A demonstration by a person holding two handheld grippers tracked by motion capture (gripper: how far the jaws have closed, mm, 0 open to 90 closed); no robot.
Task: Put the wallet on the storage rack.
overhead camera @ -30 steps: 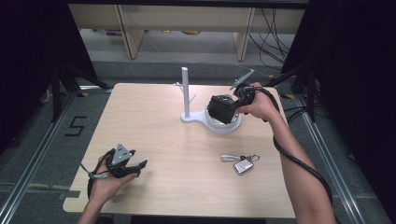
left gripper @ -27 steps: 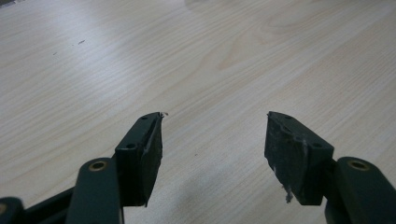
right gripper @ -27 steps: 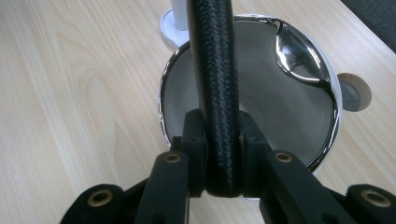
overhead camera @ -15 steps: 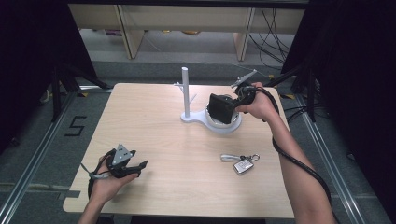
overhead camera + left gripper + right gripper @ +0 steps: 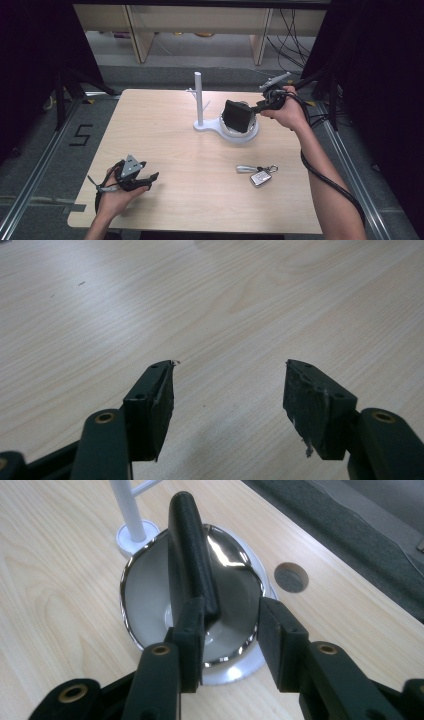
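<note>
thing: black wallet (image 5: pixel 192 560), standing on edge in the chrome dish (image 5: pixel 145 600) of a white stand (image 5: pixel 210 125); it leans on the dish's far wall, lower end down in the bowl. in the high view the wallet (image 5: pixel 236 116) sits at the table's right rear.
stand: thin white post (image 5: pixel 198 97) with short pegs rises just left of the dish.
right gripper: (image 5: pixel 230 625) at the wallet's near edge. jaws have just been opening; now about half spread. one jaw lies against the wallet's side, the other stands clear with a gap showing, so no squeeze on it. wallet rests on the dish, not on the gripper.
right gripper, high view: (image 5: pixel 257 107) comes in from the right, hand just behind it.
left gripper: (image 5: pixel 227 390) jaws wide apart, nothing between them, bare table (image 5: pixel 210 305) under them. in the high view it (image 5: pixel 142 177) sits at the near left corner, well apart from the stand.
other items: key fob with ring (image 5: pixel 259 175) lying flat on the table, near the front right, apart from the dish.
handling guess: wallet looks light, leather-like grain, semi-stiff but will flex if pinched at a corner. grain should give decent friction on the pads.
grip point: across the thin faces, mid-edge, pads flat on both sides.
risk: chrome is slick and curved; wallet could slide down or tip flat in the bowl.
step guess: placing wallet in dish looks done, release under way.
</note>
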